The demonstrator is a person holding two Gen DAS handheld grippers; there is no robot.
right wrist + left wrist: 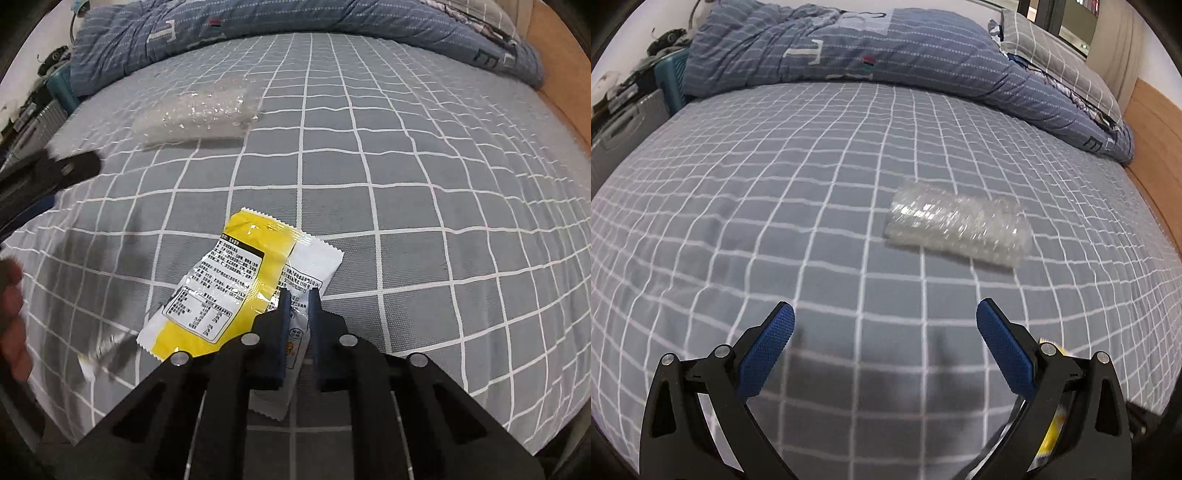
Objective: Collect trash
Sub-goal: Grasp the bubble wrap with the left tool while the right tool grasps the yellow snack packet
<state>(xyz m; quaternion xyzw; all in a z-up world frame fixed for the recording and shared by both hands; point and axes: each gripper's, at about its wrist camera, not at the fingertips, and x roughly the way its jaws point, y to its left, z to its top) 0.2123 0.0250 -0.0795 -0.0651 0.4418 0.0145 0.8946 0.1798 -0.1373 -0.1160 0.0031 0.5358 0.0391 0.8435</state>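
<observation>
A clear bubble-wrap roll [956,229] lies on the grey checked bed sheet [775,184], ahead and slightly right of my left gripper [886,321], which is open and empty above the sheet. The roll also shows in the right wrist view [199,110], far left. My right gripper [298,295] is shut on a yellow and white snack wrapper [236,280] and holds it just over the sheet [424,184]. The left gripper's finger [74,168] shows at the left edge of the right wrist view. A small crumpled clear scrap [107,347] lies near the bed's front left.
A bunched blue striped quilt [849,48] and a grey checked pillow [1052,55] lie at the far end of the bed. A wooden bed frame [1156,147] runs along the right. A teal bin [672,81] and clutter stand left of the bed.
</observation>
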